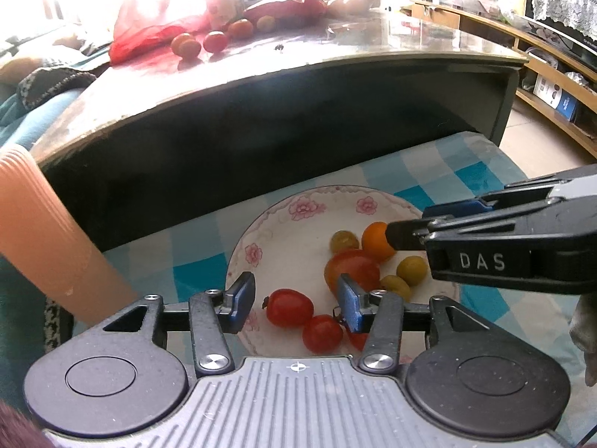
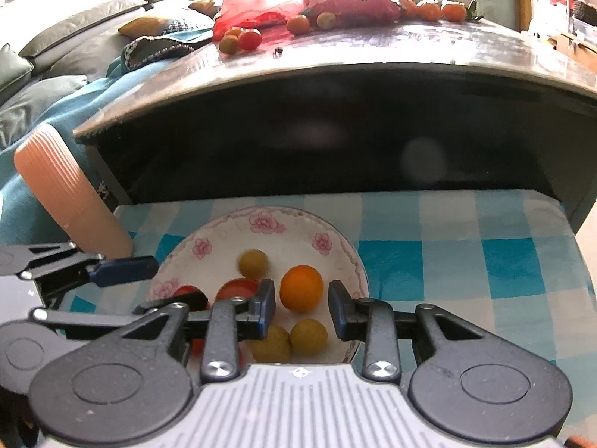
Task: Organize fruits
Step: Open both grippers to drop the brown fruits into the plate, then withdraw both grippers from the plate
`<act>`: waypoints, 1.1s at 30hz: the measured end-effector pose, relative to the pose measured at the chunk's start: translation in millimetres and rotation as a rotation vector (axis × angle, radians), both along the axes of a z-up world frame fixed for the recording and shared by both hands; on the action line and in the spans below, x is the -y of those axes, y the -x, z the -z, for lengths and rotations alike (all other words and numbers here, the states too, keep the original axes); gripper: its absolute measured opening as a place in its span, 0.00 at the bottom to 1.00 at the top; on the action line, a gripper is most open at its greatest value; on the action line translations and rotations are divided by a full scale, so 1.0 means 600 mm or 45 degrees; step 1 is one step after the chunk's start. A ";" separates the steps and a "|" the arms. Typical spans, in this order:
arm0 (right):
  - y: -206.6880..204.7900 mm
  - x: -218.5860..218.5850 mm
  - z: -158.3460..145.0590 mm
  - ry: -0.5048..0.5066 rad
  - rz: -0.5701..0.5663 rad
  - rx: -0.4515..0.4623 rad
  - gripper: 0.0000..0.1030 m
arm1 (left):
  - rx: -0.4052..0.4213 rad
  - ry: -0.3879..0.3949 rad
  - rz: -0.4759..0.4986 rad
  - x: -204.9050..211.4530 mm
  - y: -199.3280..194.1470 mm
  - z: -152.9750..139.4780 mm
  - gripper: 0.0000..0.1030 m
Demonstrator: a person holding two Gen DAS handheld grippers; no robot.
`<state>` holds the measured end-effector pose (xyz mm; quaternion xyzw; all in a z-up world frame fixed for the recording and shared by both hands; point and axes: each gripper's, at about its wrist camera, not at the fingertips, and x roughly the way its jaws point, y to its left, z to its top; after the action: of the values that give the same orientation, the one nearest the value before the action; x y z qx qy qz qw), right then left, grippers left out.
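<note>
A white plate with pink flowers (image 1: 283, 231) (image 2: 224, 231) lies on a blue checked cloth and holds several small tomatoes: red ones (image 1: 290, 307), yellow-green ones (image 1: 411, 270) (image 2: 253, 263) and an orange one (image 1: 377, 240) (image 2: 301, 288). My left gripper (image 1: 294, 300) is open just above the plate, with a red tomato between its fingers. My right gripper (image 2: 301, 311) is open over the plate, with the orange tomato just beyond the gap. It reaches in from the right in the left wrist view (image 1: 406, 237). More tomatoes (image 1: 214, 42) (image 2: 238, 41) lie on the dark table behind.
A dark glossy table (image 1: 335, 56) (image 2: 373, 48) stands behind the cloth, bearing a red plastic bag (image 1: 149, 33) and boxes. A ribbed peach cylinder (image 1: 44, 231) (image 2: 63, 194) leans at the left. A sofa with cushions (image 2: 56, 56) is at far left, shelves (image 1: 541, 56) at right.
</note>
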<state>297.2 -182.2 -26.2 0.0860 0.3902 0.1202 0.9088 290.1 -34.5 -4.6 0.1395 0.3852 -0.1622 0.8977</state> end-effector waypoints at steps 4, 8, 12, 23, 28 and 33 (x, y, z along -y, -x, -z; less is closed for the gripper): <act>0.016 -0.006 -0.025 0.002 0.003 0.019 0.45 | 0.017 0.020 -0.009 -0.005 0.021 -0.019 0.57; 0.037 -0.017 -0.049 0.002 -0.004 0.042 0.45 | 0.034 0.012 -0.009 -0.007 0.046 -0.029 0.59; 0.058 -0.026 -0.060 0.010 -0.014 0.049 0.46 | 0.017 0.013 -0.016 -0.012 0.065 -0.026 0.59; 0.120 -0.041 -0.047 0.018 -0.014 -0.004 0.46 | 0.002 0.029 -0.009 -0.017 0.116 -0.027 0.59; 0.144 -0.035 -0.051 -0.001 -0.003 -0.006 0.46 | -0.014 0.030 -0.011 -0.018 0.136 -0.023 0.59; 0.165 -0.029 -0.056 -0.011 0.007 -0.007 0.46 | -0.028 0.041 -0.008 -0.020 0.161 -0.021 0.59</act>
<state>198.3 -165.0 7.7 0.0914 0.3921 0.1190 0.9076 193.5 -22.5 7.7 0.1220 0.3929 -0.1671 0.8960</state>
